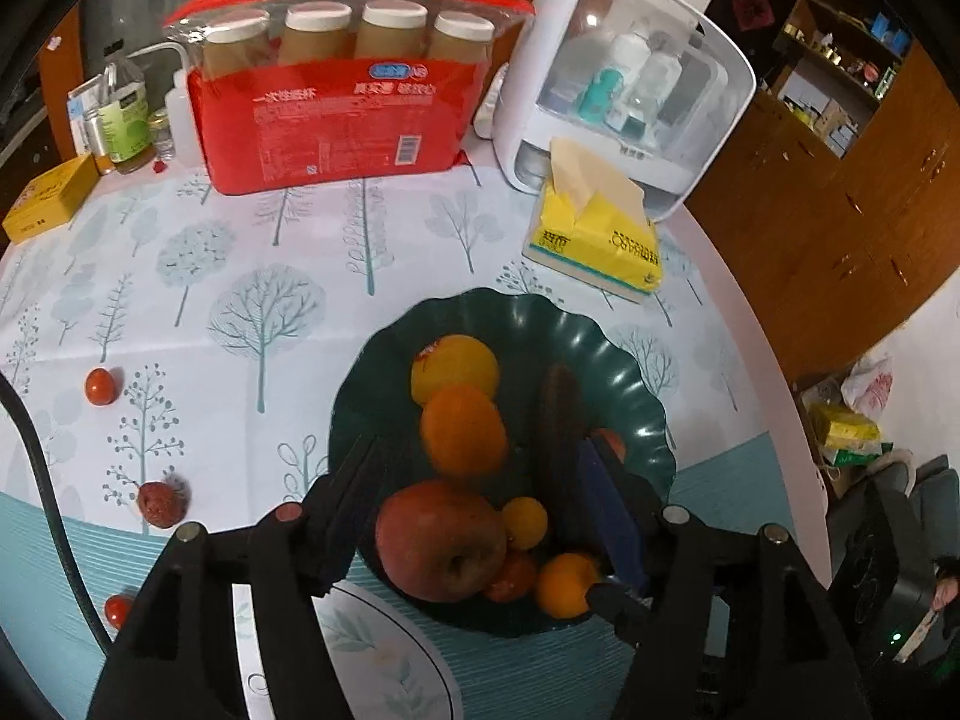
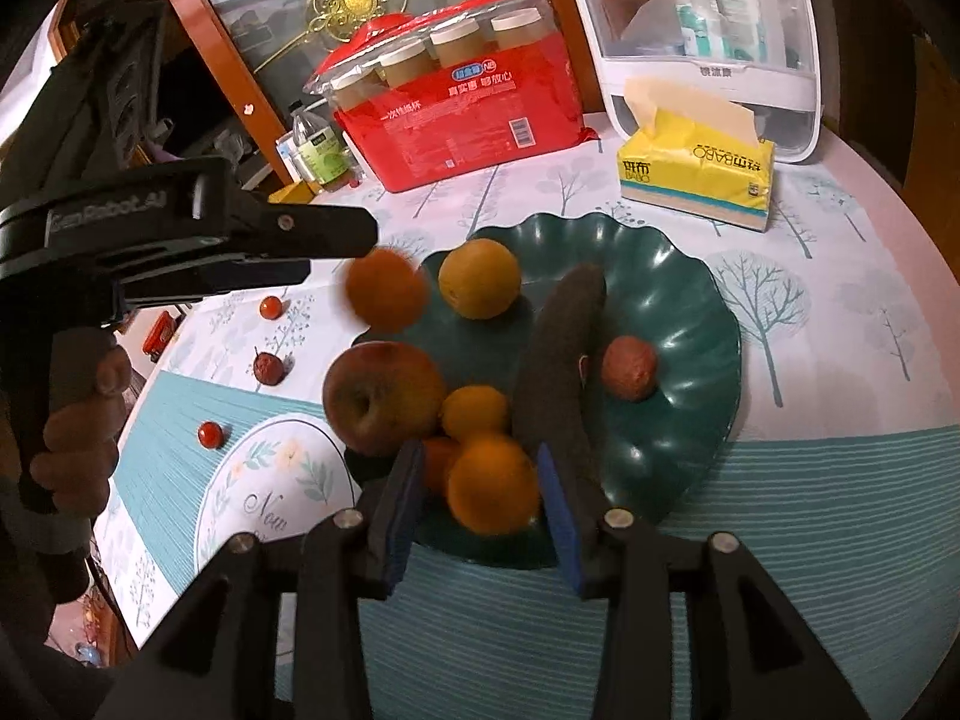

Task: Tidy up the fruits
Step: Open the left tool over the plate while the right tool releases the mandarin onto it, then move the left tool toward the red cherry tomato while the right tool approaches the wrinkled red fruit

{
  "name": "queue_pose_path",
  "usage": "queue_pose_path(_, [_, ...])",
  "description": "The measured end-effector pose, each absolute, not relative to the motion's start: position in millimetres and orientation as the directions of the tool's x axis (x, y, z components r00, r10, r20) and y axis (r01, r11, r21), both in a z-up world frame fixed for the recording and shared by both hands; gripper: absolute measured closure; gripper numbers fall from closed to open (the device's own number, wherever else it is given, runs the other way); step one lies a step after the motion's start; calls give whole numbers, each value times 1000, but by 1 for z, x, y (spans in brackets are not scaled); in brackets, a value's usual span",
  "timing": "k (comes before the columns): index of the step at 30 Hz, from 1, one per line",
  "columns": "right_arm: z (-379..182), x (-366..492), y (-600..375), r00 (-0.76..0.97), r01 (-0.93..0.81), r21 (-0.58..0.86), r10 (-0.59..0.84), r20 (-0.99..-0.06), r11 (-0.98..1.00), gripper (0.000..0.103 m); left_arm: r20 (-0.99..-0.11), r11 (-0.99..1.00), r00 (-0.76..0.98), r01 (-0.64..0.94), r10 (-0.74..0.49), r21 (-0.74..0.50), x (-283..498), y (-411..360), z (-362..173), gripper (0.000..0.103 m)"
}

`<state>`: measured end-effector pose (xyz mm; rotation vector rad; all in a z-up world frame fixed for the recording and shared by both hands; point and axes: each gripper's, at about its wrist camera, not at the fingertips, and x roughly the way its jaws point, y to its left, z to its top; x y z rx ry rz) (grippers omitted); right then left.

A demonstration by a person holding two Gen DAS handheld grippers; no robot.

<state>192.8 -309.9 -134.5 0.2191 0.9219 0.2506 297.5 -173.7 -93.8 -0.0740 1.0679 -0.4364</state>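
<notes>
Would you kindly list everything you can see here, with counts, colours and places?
plate: one, dark green, centre
apple: one, red, plate's near-left edge
oranges: four, orange to yellow, plate's left half
cucumber: one, dark, across the plate's middle
small red fruits: three on the cloth left of the plate, two in the plate
tissue box: one, yellow, behind the plate
cup pack: one, red, at the back
storage box: one, white, back right
bottle: one, clear, green label, back left
carton: one, yellow, far left
left tongs: black, open, over the plate
right tongs: black, blue pads, open around an orange
hand: one, gripping the left tongs' handle
</notes>
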Motion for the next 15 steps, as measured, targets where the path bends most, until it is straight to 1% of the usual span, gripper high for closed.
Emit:
queue_pose_path(6, [-134, 188, -304, 561, -125, 323, 336, -756, 938, 55, -836, 932, 425, 253, -349, -260, 284, -155, -88, 34])
queue_pose_path(11, [-130, 182, -297, 546, -133, 341, 356, -759, 930, 49, -849, 951, 432, 186, -304, -246, 262, -129, -87, 34])
queue_pose_path(14, [-126, 178, -291, 539, -143, 345, 366, -758, 927, 46, -859, 962, 435, 135, -272, -236, 248, -110, -89, 28])
queue_pose_path(15, [-123, 176, -288, 536, -149, 345, 369, -759, 927, 46, -858, 963, 437, 125, -270, -239, 243, -104, -89, 28])
